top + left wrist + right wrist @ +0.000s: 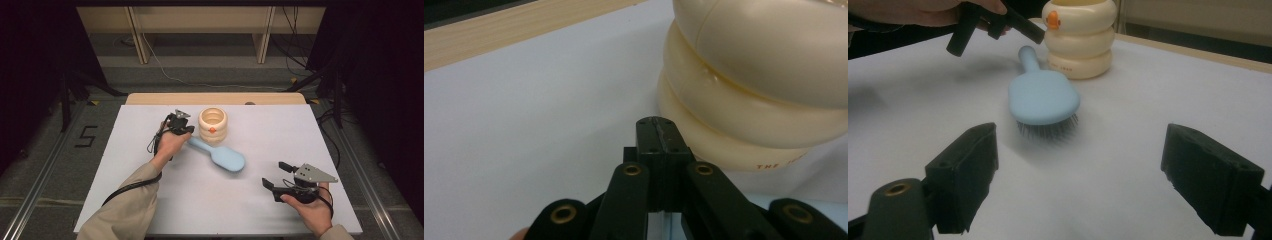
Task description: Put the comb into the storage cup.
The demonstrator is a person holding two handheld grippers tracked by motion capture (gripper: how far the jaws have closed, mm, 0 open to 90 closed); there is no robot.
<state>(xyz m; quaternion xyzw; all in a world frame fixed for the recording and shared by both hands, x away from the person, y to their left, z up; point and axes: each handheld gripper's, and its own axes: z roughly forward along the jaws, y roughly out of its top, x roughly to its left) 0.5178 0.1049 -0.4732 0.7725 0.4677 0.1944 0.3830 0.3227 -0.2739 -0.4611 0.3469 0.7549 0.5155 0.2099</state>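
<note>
High view showed the left gripper [186,129] closed empty beside the cream ringed pot [213,126], blue hairbrush [220,154] between, right gripper [278,175] spread wide.

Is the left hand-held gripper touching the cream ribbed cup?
Cannot tell. In the left gripper view the shut left hand-held gripper overlaps the cream ribbed cup with no plain gap; the high view is too coarse to settle it.

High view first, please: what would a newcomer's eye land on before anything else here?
Probably the light blue hairbrush lying bristles-down mid-table, its handle pointing at the cream ringed container with an orange spot, which stands just behind it. Next, the left tool, jaws shut and empty, right beside that container and above the brush handle. The right tool rests open at the near right of the white table.
</note>
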